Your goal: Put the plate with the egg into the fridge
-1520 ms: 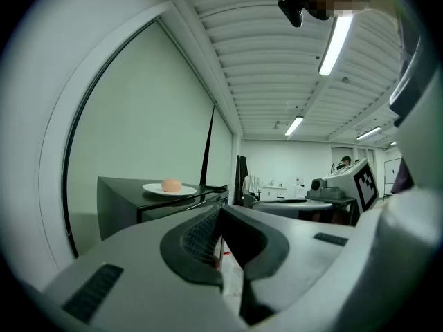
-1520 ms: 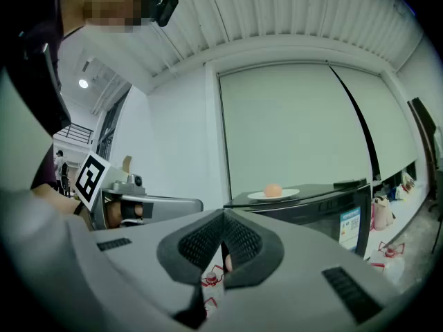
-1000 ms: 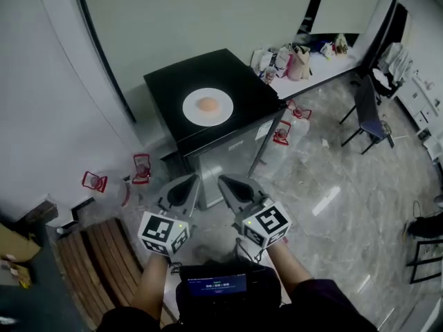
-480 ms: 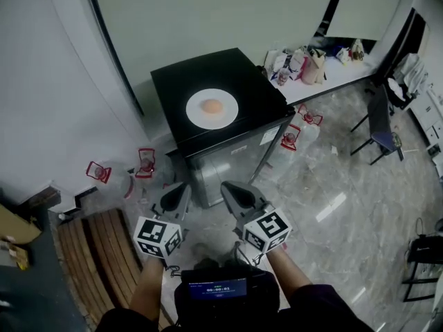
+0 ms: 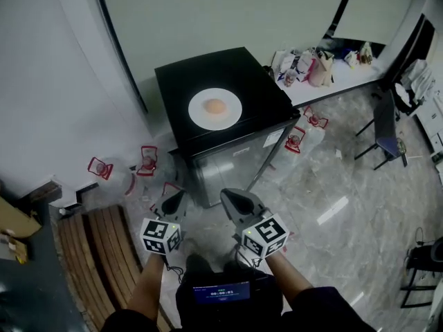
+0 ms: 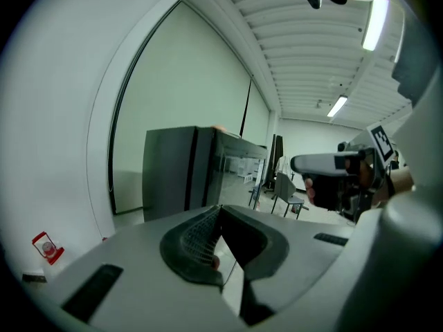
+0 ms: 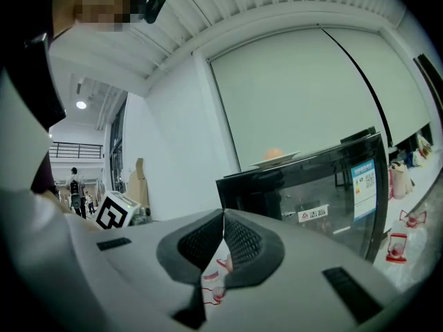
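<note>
Grey marbled floor (image 5: 332, 185) spreads around a low black fridge (image 5: 232, 164) that stands against a pale wall, its door closed. On the fridge's flat top sits a white plate (image 5: 215, 108) with a brownish egg (image 5: 215, 106) at its middle; from the right gripper view the plate and egg show on the top edge of the fridge, above the jaws. The left gripper (image 6: 220, 209) and the right gripper (image 7: 223, 216) are held side by side in front of the fridge door, well apart from the plate, each with its jaws together and nothing between them. Several clear containers with red fittings (image 5: 147, 161) lie on the floor beside the fridge. A slatted wooden bench (image 5: 97, 254) is at the lower left, and a white tabletop (image 5: 332, 81) loaded with bags runs along the far right.
</note>
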Demonstrator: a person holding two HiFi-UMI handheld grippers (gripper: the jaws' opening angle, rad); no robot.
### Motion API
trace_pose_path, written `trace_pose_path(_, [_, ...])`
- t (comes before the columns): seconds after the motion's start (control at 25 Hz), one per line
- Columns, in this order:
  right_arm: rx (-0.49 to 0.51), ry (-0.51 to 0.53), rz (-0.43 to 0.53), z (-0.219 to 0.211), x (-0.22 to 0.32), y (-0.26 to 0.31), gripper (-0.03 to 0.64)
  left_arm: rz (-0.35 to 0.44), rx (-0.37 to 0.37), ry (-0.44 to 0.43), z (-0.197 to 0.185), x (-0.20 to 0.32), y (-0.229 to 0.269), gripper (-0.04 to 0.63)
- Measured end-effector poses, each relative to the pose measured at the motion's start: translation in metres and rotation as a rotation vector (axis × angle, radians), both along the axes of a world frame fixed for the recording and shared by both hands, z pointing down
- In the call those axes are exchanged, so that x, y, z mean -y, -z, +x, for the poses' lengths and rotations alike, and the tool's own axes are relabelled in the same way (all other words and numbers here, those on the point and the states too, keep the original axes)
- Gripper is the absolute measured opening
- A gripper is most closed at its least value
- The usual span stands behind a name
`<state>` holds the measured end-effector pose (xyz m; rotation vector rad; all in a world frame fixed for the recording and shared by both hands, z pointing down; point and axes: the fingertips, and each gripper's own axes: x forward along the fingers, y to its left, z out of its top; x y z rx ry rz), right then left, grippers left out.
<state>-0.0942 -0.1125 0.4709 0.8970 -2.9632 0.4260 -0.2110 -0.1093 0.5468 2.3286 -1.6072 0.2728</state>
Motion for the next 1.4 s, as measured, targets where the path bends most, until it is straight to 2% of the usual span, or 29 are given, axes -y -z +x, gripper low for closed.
trace_pose_path(0.2, [-0.021, -0.075, -0.020, -0.014, 0.001, -0.007, 0.006, -0.057, 0.049, -0.093, -0.008, 0.021, -0.048, 0.009])
trace_pose_path(0.36, [-0.053, -0.175, -0.012, -0.026, 0.004, -0.009, 0.006, -0.105, 0.040, -0.192, -0.007, 0.038, -0.067, 0.009])
trace_pose_path(0.44, [-0.092, -0.277, -0.029, -0.026, 0.008, -0.031, 0.006, -0.102, 0.037, -0.234, -0.009, 0.037, -0.065, 0.009])
trace_pose_path(0.56, [-0.164, -0.483, -0.081, -0.029, 0.017, -0.085, 0.008, -0.082, 0.046, -0.274, -0.019, 0.023, -0.056, 0.009])
trace_pose_path(0.64, [-0.218, -0.552, -0.115, -0.050, 0.027, -0.120, 0.032, -0.068, 0.033, -0.270, -0.034, 0.016, -0.045, 0.009])
trace_pose_path(0.72, [-0.287, -0.598, -0.123, -0.074, 0.037, -0.146, 0.110, -0.047, 0.010, -0.255, -0.049, 0.014, -0.030, 0.009])
trace_pose_path(0.76, [-0.321, -0.636, -0.119, -0.081, 0.042, -0.155, 0.121, -0.034, 0.000, -0.248, -0.056, 0.015, -0.022, 0.009])
trace_pose_path(0.92, [-0.397, -0.808, -0.106, -0.084, 0.049, -0.175, 0.181, 0.018, -0.024, -0.235, -0.071, 0.022, 0.008, 0.009])
trace_pose_path(1.04, [-0.407, -0.889, -0.073, -0.086, 0.048, -0.171, 0.181, 0.049, -0.046, -0.232, -0.075, 0.026, 0.024, 0.009])
trace_pose_path(1.2, [-0.420, -0.906, -0.032, -0.094, 0.053, -0.163, 0.183, 0.069, -0.050, -0.237, -0.078, 0.027, 0.034, 0.009])
trace_pose_path(1.4, [-0.465, -0.950, -0.040, -0.091, 0.066, -0.162, 0.179, 0.059, -0.055, -0.252, -0.075, 0.027, 0.031, 0.009])
